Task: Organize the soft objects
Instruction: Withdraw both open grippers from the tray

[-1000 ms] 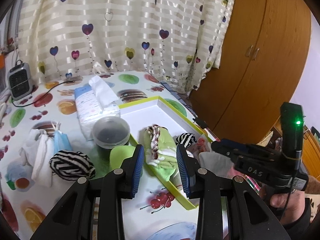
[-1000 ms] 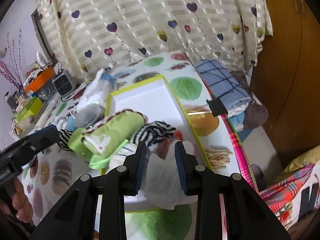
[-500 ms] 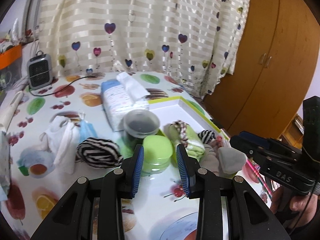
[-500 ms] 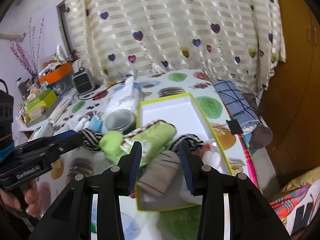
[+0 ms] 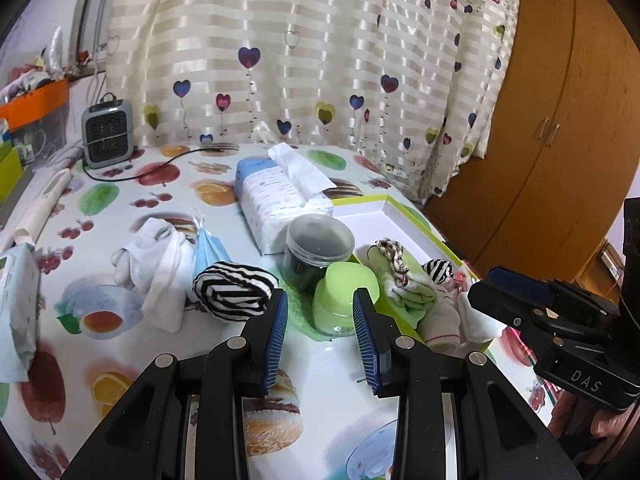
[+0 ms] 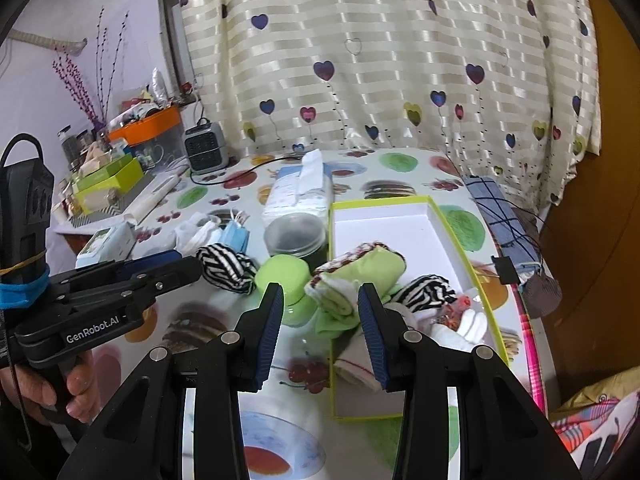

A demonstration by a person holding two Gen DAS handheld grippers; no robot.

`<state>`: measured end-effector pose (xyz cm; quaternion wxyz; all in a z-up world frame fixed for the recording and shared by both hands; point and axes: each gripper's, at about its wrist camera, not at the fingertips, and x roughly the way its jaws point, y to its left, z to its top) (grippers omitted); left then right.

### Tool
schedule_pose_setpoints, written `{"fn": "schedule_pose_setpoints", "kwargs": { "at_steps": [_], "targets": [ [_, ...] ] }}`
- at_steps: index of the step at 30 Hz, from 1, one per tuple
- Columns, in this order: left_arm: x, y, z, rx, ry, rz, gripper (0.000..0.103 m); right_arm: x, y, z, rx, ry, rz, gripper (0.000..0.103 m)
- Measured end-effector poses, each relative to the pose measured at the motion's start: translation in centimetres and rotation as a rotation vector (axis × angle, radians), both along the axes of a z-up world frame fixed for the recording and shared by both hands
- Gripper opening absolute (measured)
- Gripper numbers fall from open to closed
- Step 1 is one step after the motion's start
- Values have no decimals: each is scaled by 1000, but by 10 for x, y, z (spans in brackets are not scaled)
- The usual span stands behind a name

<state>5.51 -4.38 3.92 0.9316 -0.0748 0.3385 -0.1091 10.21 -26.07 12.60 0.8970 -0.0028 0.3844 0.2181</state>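
Outside: one striped roll (image 5: 233, 290), two jars (image 5: 318, 250).

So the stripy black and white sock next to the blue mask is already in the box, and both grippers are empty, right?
Not quite. The stripy sock beside the blue mask lies on the table, outside the box, as the left wrist view shows. Both grippers, left and right, are empty.

Tray (image 6: 448, 232): near end hidden behind right gripper (image 6: 320, 322) fingers.
White sock (image 6: 472, 326): partly hidden under striped roll (image 6: 428, 290).
Dark jar (image 5: 318, 246): contents unreadable.
Tissue pack (image 5: 16, 300): cut by left frame edge.
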Motion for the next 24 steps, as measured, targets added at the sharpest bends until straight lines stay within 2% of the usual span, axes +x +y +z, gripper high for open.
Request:
{"fn": "schedule_pose_setpoints", "kwargs": {
  "at_steps": [24],
  "targets": [
    [-5, 17, -7, -11, 9, 16, 33, -7, 25, -3, -15, 11, 71, 40]
  ]
}}
